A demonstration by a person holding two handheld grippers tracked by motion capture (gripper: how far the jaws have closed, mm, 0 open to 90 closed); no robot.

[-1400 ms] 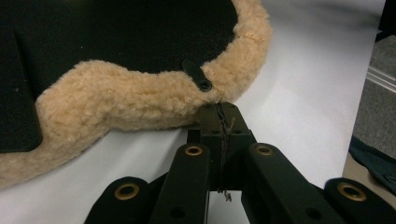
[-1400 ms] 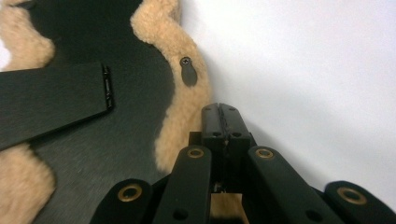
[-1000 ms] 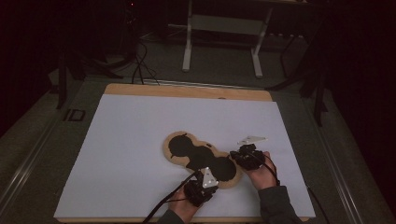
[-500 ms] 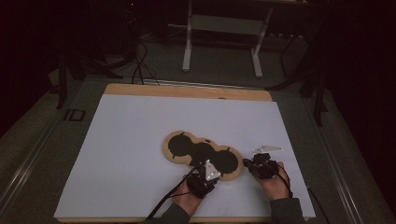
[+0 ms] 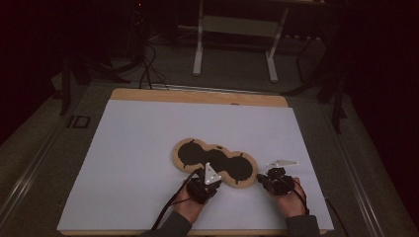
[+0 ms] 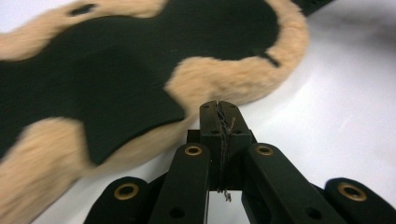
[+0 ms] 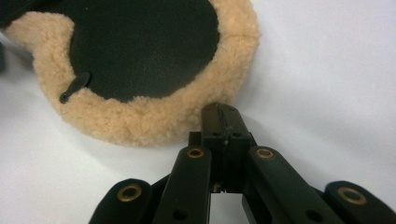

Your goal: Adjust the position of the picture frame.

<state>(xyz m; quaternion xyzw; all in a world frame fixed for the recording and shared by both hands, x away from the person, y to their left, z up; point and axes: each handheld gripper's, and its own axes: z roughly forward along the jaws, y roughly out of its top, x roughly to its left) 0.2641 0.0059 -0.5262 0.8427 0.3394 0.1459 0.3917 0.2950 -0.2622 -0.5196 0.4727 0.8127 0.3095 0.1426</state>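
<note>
1. The fleecy piece (image 5: 215, 163) lies flat on the white sheet (image 5: 138, 148) that covers the bench (image 5: 197, 96), toward the near edge and a little right of centre; it is a long lobed shape, three rounded black patches joined in a row, ringed by a tan fleece border (image 7: 154, 116); short black slits cut into the border in places; in the left claw view a flat black flap (image 6: 126, 116) lies over the fleece.
2. The left claw (image 5: 203, 183) sits at the near side of the piece, its jaws pressed together with nothing between them, the tips just at the fleece edge (image 6: 219, 108); a frayed thread shows along the seam of the jaws.
3. The right claw (image 5: 273, 181) rests at the right-hand end of the piece, jaws likewise pressed together and empty, tips just beside the rounded end lobe (image 7: 219, 109).
4. Against half a second ago the piece lies where it was; the left claw has edged a little right and forward; the right claw has barely shifted; a second ago the right claw was farther up, over the end lobe, and has since drawn back toward the near edge.
5. The room beyond the bench is dark, with only a metal stand (image 5: 237, 29) and cables (image 5: 148, 64) to make out; the forearms are cut off by the bottom edge; whether either claw touches the fleece I cannot tell.
</note>
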